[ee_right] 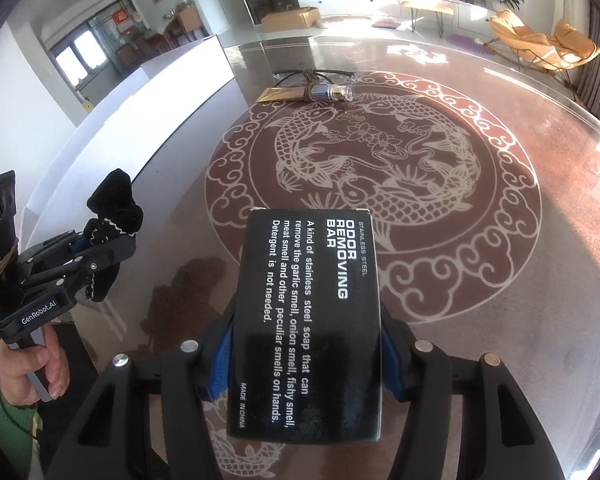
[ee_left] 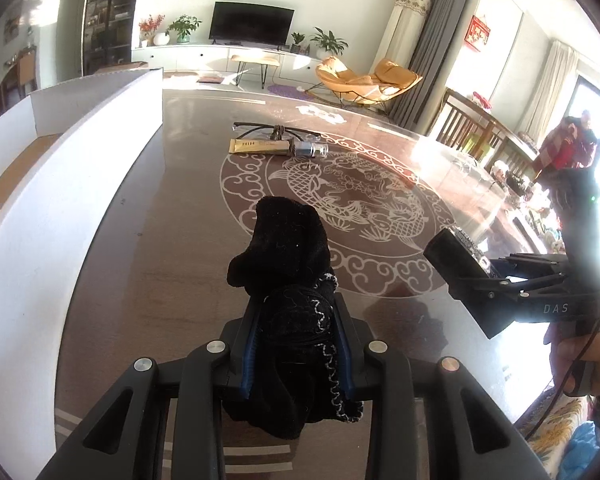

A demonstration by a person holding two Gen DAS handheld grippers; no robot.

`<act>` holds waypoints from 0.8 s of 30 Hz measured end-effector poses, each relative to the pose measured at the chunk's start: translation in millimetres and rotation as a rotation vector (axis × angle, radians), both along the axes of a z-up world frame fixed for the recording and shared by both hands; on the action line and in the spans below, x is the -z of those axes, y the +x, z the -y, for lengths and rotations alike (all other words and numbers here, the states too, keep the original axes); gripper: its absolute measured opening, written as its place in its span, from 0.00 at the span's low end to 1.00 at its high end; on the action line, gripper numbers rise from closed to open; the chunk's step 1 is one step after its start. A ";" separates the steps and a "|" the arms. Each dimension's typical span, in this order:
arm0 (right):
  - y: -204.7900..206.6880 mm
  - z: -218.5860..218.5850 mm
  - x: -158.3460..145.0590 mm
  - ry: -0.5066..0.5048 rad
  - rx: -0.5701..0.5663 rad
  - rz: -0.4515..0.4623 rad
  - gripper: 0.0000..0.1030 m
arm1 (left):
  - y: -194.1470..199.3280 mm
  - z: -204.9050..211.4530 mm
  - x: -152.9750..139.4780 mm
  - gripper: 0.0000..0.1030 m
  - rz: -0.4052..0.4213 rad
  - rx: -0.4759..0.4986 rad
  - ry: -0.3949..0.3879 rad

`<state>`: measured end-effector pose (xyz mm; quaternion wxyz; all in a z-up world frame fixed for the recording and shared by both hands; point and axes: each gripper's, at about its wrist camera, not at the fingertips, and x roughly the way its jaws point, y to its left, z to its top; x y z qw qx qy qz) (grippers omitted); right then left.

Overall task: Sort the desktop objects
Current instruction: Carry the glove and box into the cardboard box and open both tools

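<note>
Pouch [ee_left: 288, 280]: one; box [ee_right: 306, 320]: one.

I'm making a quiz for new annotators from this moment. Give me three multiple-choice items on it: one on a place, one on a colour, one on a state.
1. Where is the gold tube?
A. on the far side of the table, beside the small bottle
B. in the white box
C. in the left gripper

2. What colour is the box printed ODOR REMOVING BAR?
A. white
B. black
C. gold

3. What is the left gripper doing?
A. open over the table
B. shut with nothing in it
C. shut on a black cloth pouch

Answers: 1 A, tube and bottle lie together past the fish pattern; 2 B, black with white lettering; 3 C, the pouch sits between its fingers.
</note>
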<state>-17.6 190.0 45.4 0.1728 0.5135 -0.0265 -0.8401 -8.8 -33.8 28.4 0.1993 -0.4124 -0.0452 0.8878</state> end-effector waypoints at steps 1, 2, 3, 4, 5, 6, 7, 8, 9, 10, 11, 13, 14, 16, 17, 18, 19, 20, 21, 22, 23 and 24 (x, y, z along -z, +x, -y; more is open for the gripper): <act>3.0 0.0 -3.0 -0.009 -0.001 -0.002 0.57 | 4.3 6.3 -5.8 0.31 -0.007 -0.013 0.017; 5.2 0.5 -6.0 -0.018 -0.003 -0.002 0.57 | 9.2 13.9 -12.9 0.31 -0.014 -0.029 0.035; 6.6 1.9 -10.1 -0.031 -0.004 -0.004 0.57 | 13.4 23.1 -21.4 0.31 -0.024 -0.046 0.055; 6.7 4.7 -15.1 -0.047 -0.010 -0.006 0.57 | 17.9 33.8 -31.5 0.31 -0.036 -0.062 0.073; 5.2 9.8 -21.8 -0.060 -0.022 -0.011 0.57 | 20.6 45.6 -42.6 0.31 -0.051 -0.080 0.087; 2.5 17.7 -29.8 -0.067 -0.039 -0.023 0.57 | 22.1 58.5 -54.5 0.31 -0.067 -0.098 0.093; -2.4 29.6 -38.9 -0.072 -0.061 -0.040 0.57 | 22.3 72.2 -66.1 0.31 -0.085 -0.119 0.088; -6.3 42.0 -49.1 -0.081 -0.087 -0.056 0.57 | 21.2 87.5 -77.5 0.31 -0.100 -0.143 0.076; -11.3 57.2 -59.8 -0.095 -0.117 -0.071 0.57 | 18.5 104.4 -86.9 0.31 -0.110 -0.170 0.064; -16.1 74.5 -71.1 -0.110 -0.149 -0.087 0.57 | 14.7 122.4 -94.3 0.31 -0.115 -0.200 0.048; -21.3 93.7 -81.7 -0.125 -0.182 -0.104 0.57 | 9.6 141.4 -99.3 0.31 -0.114 -0.238 0.024; -30.7 137.6 -103.4 -0.158 -0.252 -0.137 0.57 | -3.3 180.8 -102.1 0.31 -0.086 -0.309 -0.014; -34.6 160.7 -113.0 -0.178 -0.287 -0.150 0.57 | -9.9 201.0 -100.8 0.31 -0.066 -0.346 -0.026; -37.8 210.6 -128.4 -0.214 -0.361 -0.172 0.57 | -23.2 238.6 -93.4 0.31 -0.017 -0.419 -0.064; -38.1 236.1 -133.0 -0.224 -0.397 -0.183 0.57 | -28.1 256.9 -88.1 0.31 0.010 -0.454 -0.081; -37.6 260.8 -134.9 -0.228 -0.430 -0.193 0.57 | -32.8 271.8 -82.0 0.31 0.037 -0.485 -0.098; -37.1 284.4 -134.0 -0.229 -0.461 -0.197 0.57 | -34.2 286.4 -73.7 0.31 0.064 -0.508 -0.119; -37.1 306.6 -129.8 -0.226 -0.488 -0.194 0.57 | -38.4 297.5 -65.1 0.31 0.092 -0.528 -0.144; -37.0 327.1 -122.9 -0.215 -0.508 -0.188 0.57 | -39.9 305.0 -56.9 0.31 0.122 -0.547 -0.165; -37.0 346.0 -113.8 -0.202 -0.525 -0.181 0.58 | -41.3 311.1 -46.7 0.34 0.161 -0.566 -0.183; -37.3 362.4 -102.3 -0.192 -0.541 -0.165 0.58 | -41.9 316.4 -36.5 0.41 0.204 -0.584 -0.197; -38.3 376.3 -89.2 -0.179 -0.553 -0.145 0.59 | -42.1 320.7 -27.8 0.47 0.239 -0.598 -0.204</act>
